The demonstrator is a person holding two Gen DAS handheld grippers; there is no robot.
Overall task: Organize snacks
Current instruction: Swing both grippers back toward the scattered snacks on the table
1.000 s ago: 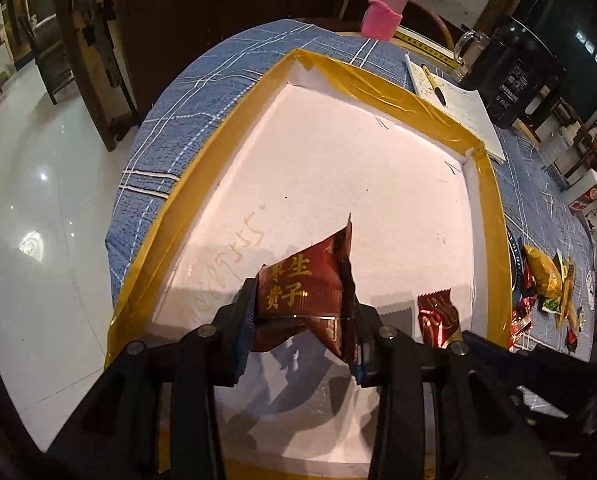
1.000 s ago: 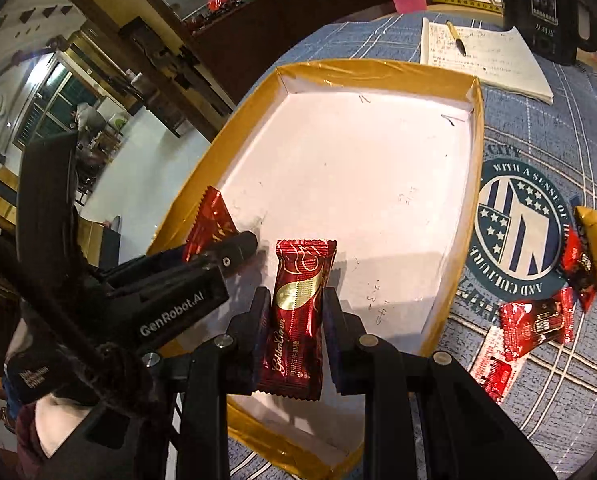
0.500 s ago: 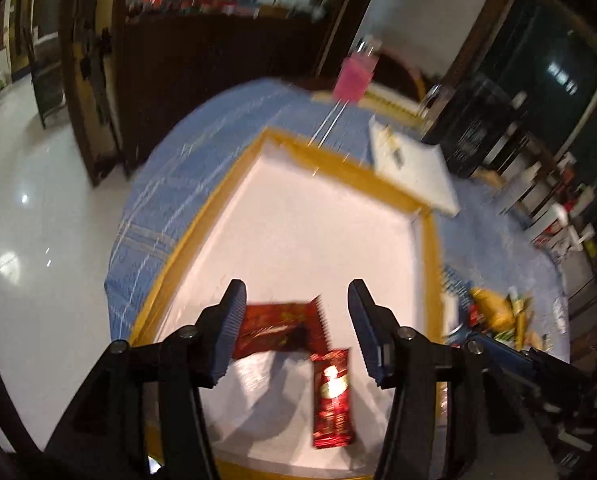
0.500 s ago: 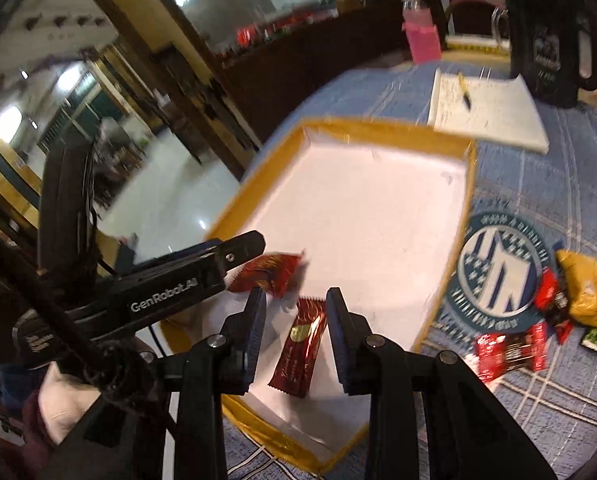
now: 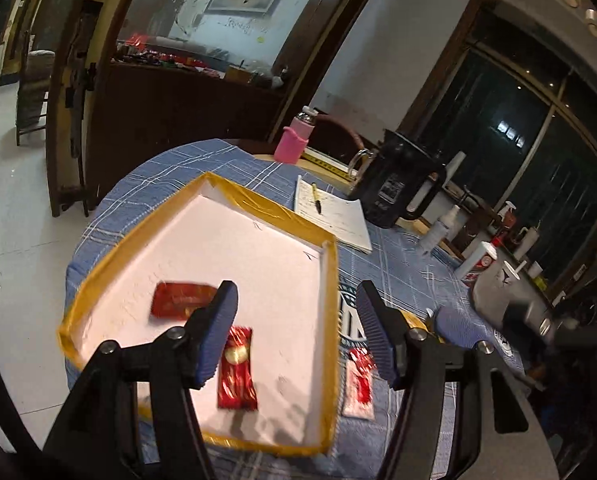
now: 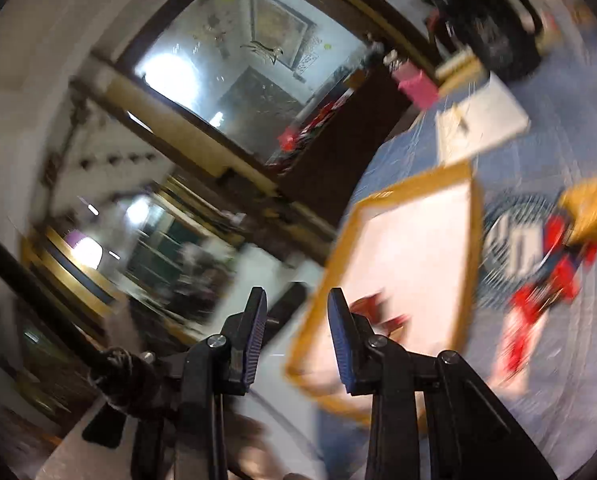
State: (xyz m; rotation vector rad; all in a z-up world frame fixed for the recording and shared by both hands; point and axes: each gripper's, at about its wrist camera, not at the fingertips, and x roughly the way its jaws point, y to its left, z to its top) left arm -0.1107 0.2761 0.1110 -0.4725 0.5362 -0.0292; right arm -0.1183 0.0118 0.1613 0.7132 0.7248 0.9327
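Both the left gripper (image 5: pixel 296 334) and right gripper (image 6: pixel 297 338) have jaws just opening, empty; red foil snack packets (image 5: pixel 237 368) in the yellow-rimmed white tray (image 5: pixel 330 320) show no readable writing.

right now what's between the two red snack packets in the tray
Nothing: in the left wrist view only bare white tray floor separates the dark red packet from the bright red packet, partly behind a tong finger.

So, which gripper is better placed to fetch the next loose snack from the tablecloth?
Probably the right gripper: it shows beyond the tray's right rim, near the red-and-white packet on the cloth. The left gripper hangs open over the tray. Both are empty, having just opened.
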